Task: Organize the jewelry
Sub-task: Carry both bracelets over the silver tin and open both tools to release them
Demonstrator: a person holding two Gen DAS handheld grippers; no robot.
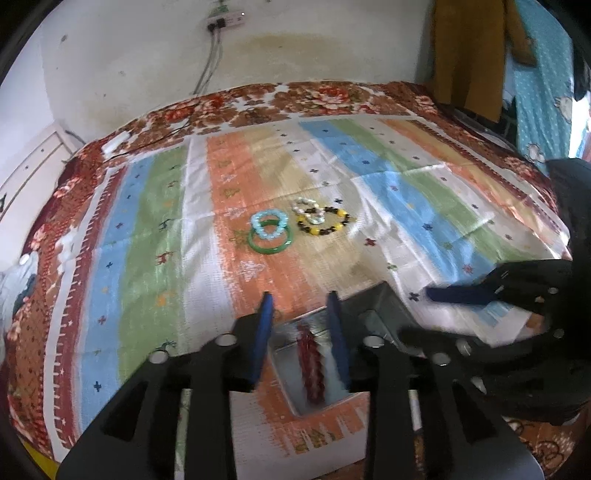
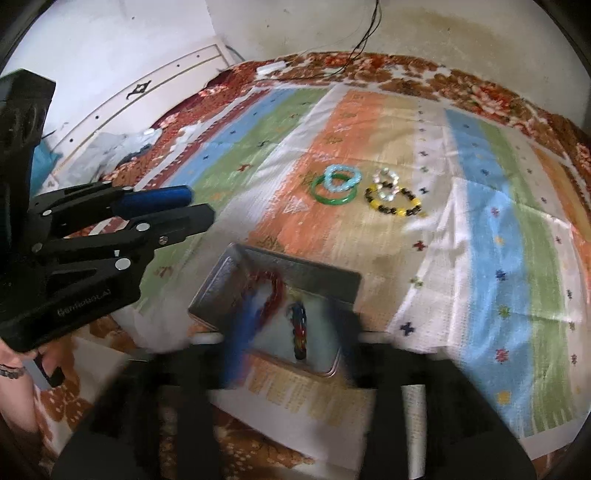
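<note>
Hovering over a metal tin holding two bracelets, both grippers, left and right, stand open, gripping nothing. Four bracelets lie well beyond; fetching one looks next.

wall: stained white plaster | power strip: mounted high, cables hanging | bed: floral blanket | curtain: turquoise, daylit

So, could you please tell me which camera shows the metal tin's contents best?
The right wrist view: the metal tin shows a red bracelet and a multicoloured one. The left wrist view shows only the red one, between its gripper's fingers.
</note>
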